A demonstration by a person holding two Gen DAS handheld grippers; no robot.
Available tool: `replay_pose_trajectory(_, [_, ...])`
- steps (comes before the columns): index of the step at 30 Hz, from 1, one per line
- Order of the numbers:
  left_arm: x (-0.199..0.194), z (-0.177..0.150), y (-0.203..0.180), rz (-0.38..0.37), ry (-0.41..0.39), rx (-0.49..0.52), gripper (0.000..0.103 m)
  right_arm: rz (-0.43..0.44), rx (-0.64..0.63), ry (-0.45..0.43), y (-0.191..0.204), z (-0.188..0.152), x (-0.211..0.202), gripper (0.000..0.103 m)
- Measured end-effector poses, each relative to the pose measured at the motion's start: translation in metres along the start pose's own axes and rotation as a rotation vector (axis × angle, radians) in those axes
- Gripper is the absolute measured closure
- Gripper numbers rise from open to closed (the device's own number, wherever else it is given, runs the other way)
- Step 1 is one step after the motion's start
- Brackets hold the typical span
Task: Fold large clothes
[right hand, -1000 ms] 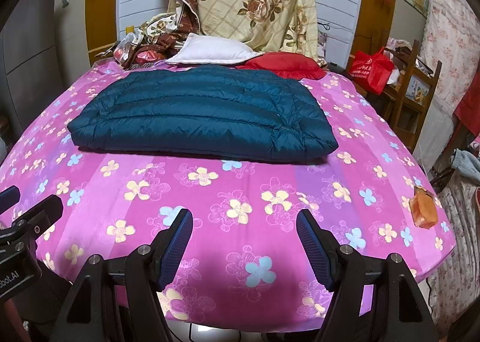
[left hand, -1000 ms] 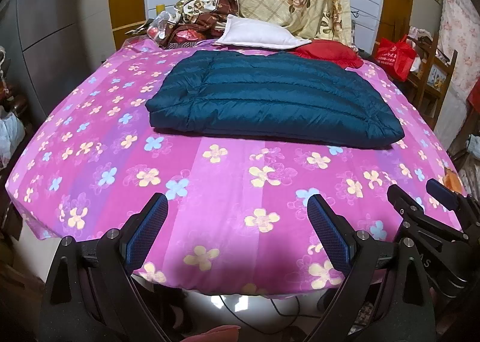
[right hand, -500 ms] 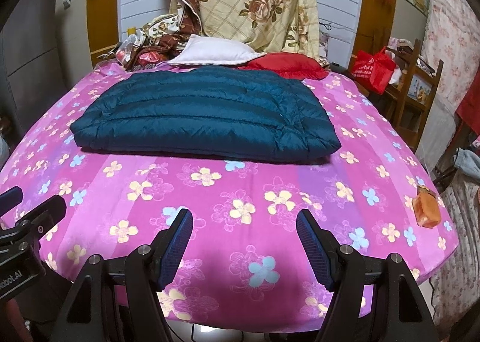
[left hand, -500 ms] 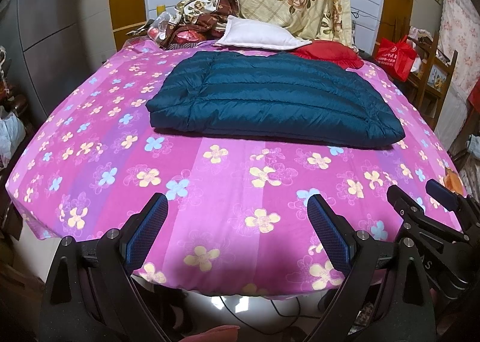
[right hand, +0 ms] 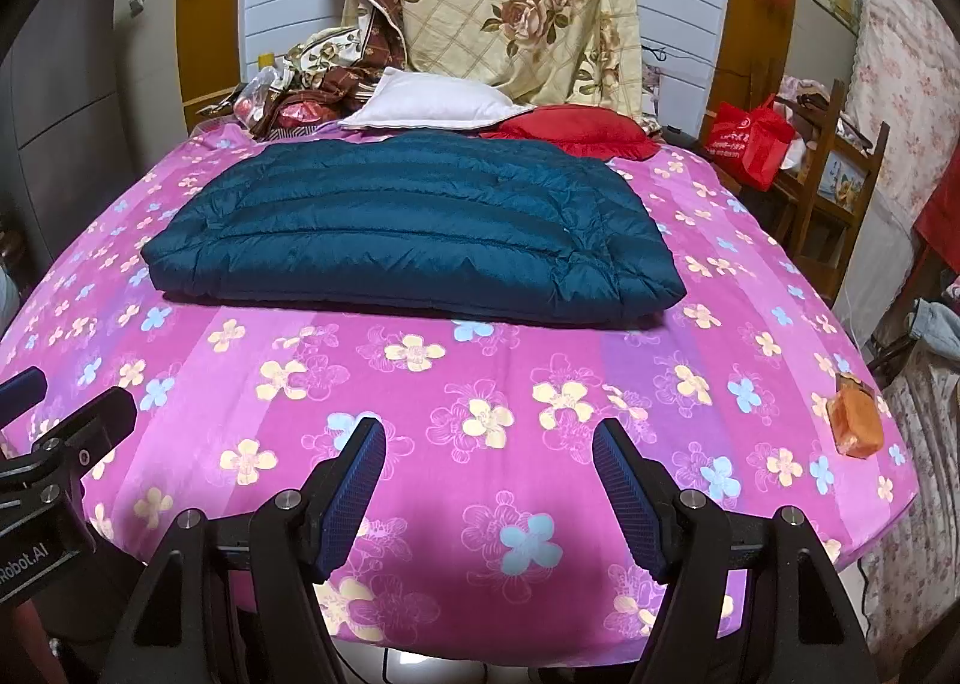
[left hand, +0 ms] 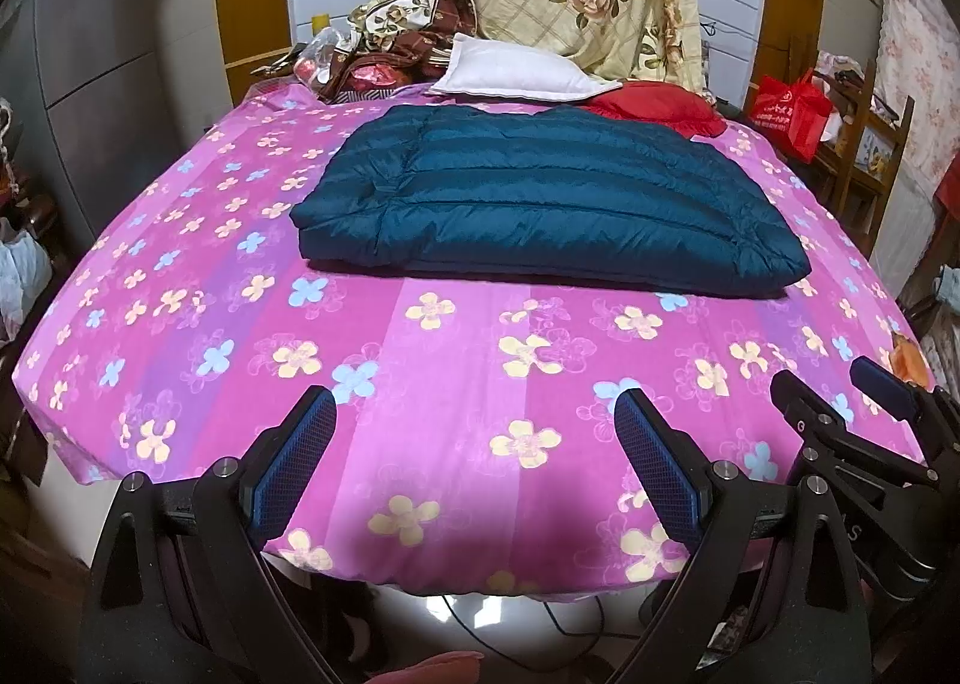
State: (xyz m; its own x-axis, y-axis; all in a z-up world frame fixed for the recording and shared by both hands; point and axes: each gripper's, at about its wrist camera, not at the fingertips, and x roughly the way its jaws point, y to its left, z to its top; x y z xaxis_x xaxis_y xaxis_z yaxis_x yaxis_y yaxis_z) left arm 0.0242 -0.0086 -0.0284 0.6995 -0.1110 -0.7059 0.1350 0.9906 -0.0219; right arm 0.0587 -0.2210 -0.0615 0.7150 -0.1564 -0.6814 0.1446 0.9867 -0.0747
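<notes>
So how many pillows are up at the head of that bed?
2. A flat white pillow lies behind the folded teal quilted jacket, and a red pillow sits to its right, partly under it. More could be hidden under the piled floral bedding.

Both cameras sit low at the foot of the bed (left hand: 456, 384), each peering forward and downward along its own claw toward the headboard end. The left view, claw (left hand: 474, 468) spread in front, catches the right claw (left hand: 852, 390) at its right edge; the right view, claw (right hand: 489, 480) likewise spread, catches the left claw (right hand: 66, 402) at its left edge. They share the folded teal jacket (left hand: 540, 198), the white pillow (right hand: 432, 102) and the floral sheet, all well ahead of the lenses.
</notes>
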Motion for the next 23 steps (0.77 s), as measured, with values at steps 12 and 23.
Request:
replay_pose_trajectory(12, [0.002, 0.001, 0.001, 0.0, 0.002, 0.002, 0.009, 0.001, 0.004, 0.003, -0.001, 0.0, 0.001, 0.034])
replay_pose_trajectory(23, [0.027, 0.025, 0.022, 0.034, -0.029, 0.015, 0.009, 0.012, -0.003, 0.03, -0.008, 0.017, 0.027, 0.034])
